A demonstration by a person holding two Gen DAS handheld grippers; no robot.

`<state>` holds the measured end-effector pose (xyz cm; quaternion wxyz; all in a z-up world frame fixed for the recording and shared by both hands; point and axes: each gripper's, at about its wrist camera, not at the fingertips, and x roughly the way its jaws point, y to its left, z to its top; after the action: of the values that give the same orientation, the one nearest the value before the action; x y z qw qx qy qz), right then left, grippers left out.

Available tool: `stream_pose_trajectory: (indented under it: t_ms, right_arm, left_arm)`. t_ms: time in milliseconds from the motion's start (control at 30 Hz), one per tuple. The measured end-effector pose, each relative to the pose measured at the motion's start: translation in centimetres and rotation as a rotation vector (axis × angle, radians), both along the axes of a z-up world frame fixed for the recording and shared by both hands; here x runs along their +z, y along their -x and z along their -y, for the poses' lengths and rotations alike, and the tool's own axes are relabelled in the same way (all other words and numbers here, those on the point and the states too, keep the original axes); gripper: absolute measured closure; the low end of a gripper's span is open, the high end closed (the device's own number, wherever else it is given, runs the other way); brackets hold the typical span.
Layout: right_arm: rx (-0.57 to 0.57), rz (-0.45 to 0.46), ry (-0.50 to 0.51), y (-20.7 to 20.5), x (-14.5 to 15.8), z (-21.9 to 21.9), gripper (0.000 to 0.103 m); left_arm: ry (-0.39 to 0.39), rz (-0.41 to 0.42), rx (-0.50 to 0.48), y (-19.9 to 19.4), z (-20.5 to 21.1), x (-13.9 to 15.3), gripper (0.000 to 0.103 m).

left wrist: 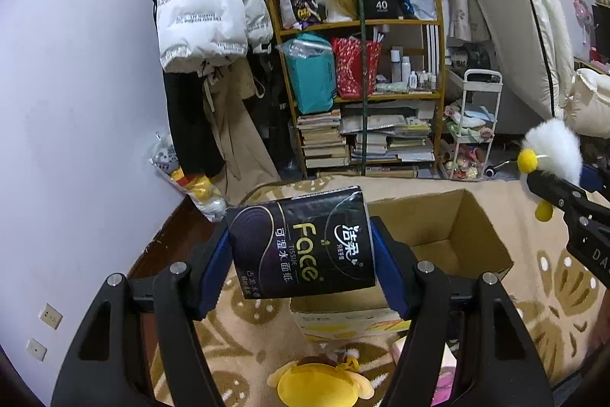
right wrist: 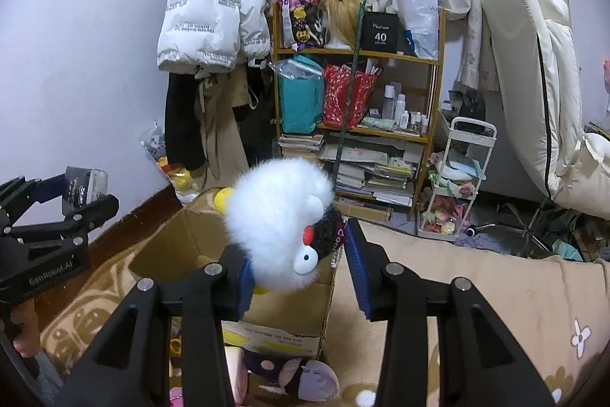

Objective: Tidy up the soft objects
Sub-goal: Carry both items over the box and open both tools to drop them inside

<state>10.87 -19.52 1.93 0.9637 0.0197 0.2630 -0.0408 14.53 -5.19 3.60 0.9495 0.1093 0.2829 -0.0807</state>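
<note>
My left gripper is shut on a black "Face" tissue pack and holds it in the air just left of an open cardboard box. My right gripper is shut on a fluffy white plush toy with yellow feet and a black cap, held above the box's opening. The plush and right gripper show at the right edge of the left wrist view. The left gripper with the pack shows at the left of the right wrist view.
The box stands on a beige patterned carpet. A yellow plush and a pink item lie in front of the box, a purple-haired doll too. A cluttered bookshelf, hanging coats, a white cart and a mattress stand behind.
</note>
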Motion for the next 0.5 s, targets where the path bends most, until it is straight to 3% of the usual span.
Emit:
stream_pose_trajectory:
  t_ms: [500]
  right_arm:
    - [0.038,-0.100,-0.028,-3.3,-5.2,0.6,0.058]
  left_arm:
    - [-0.046,-0.100,-0.007,-3.9,2.1,-5.7,0.035]
